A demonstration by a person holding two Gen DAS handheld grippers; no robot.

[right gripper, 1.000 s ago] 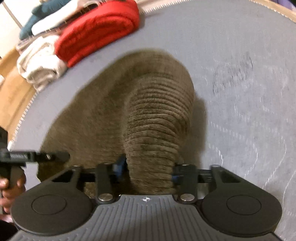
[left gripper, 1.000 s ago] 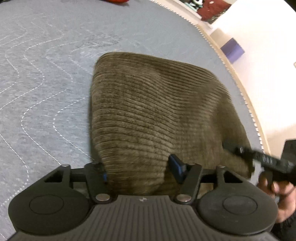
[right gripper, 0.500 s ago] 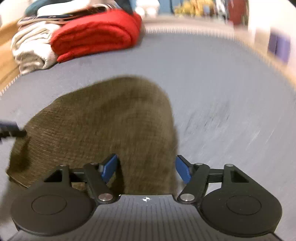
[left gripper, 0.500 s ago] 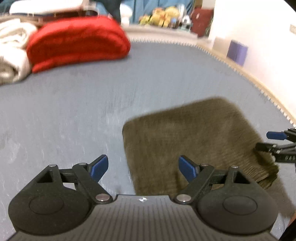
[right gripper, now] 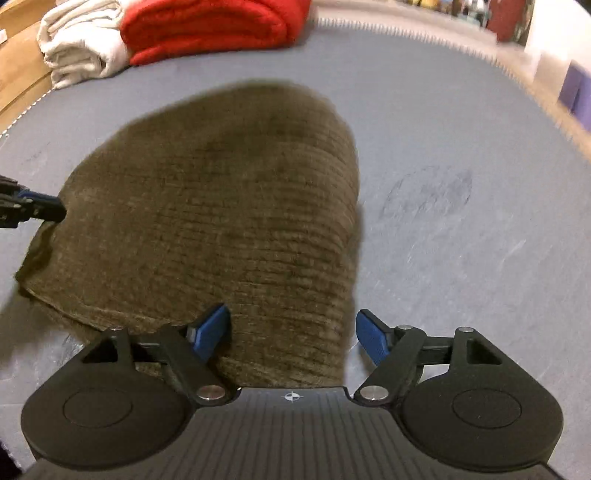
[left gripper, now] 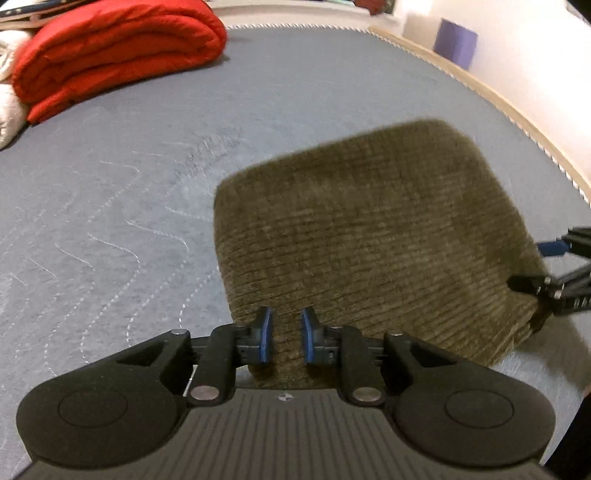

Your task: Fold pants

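The pants [left gripper: 369, 236], olive corduroy, lie folded into a compact block on the grey quilted bed [left gripper: 110, 184]. The left gripper [left gripper: 284, 338] hovers over their near edge, its jaws closing, narrow, apparently pinching nothing. The right gripper [right gripper: 291, 336] straddles the other near corner, jaws wide and opening, likely just released. Folded red blanket [right gripper: 210, 26] and cream cloth [right gripper: 81, 40] at far-left edge; pale wall on right.

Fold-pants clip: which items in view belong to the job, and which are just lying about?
Job:
- olive-brown corduroy pants, folded on the grey quilted mattress
- left gripper, closing
- right gripper, opening

Lying about:
- folded red blanket
- cream folded cloth
- purple box
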